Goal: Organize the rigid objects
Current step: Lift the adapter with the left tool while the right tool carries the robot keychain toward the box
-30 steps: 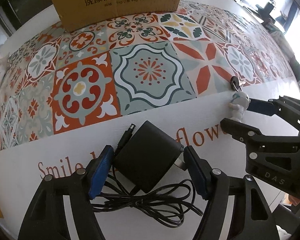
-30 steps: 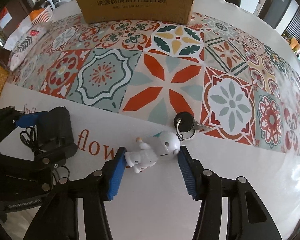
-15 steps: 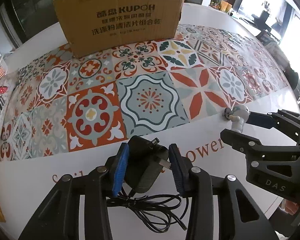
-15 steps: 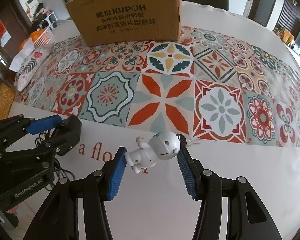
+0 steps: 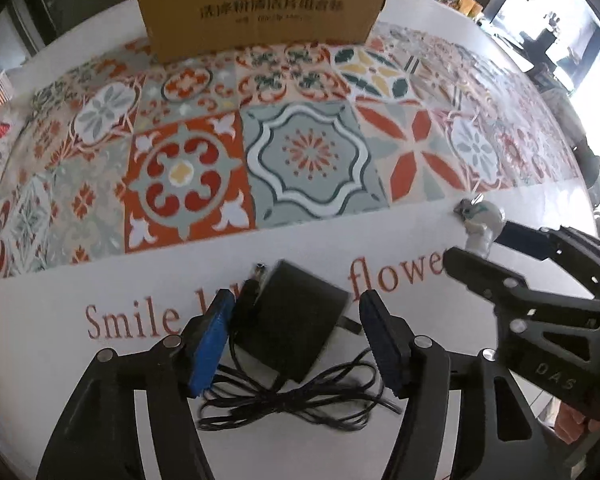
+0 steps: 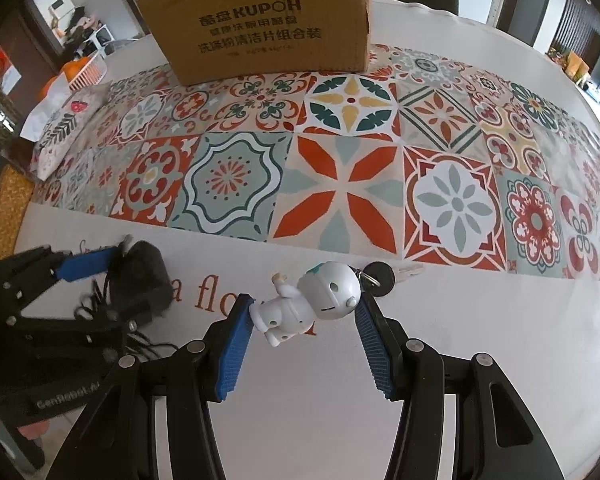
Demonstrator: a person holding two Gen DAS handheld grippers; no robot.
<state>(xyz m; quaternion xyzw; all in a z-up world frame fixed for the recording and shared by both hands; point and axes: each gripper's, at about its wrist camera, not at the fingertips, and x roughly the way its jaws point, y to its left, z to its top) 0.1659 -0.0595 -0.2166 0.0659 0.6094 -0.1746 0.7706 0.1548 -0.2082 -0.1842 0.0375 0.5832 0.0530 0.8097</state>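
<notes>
Straddling a blurred black adapter (image 5: 296, 320), left jaws spread, right jaws pinching robot figurine (image 6: 312, 300), key (image 6: 380, 274) half hidden.

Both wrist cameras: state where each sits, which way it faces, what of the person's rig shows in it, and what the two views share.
Left wrist: sits on the left gripper, looking forward along its blue-padded fingers at the black power adapter and its cable; the right gripper enters at right.
Right wrist: sits on the right gripper, facing the white toy robot with its key; the left gripper enters at left.
Shared: the cardboard box, the patterned tablecloth, the adapter, the toy and each other's gripper.
</notes>
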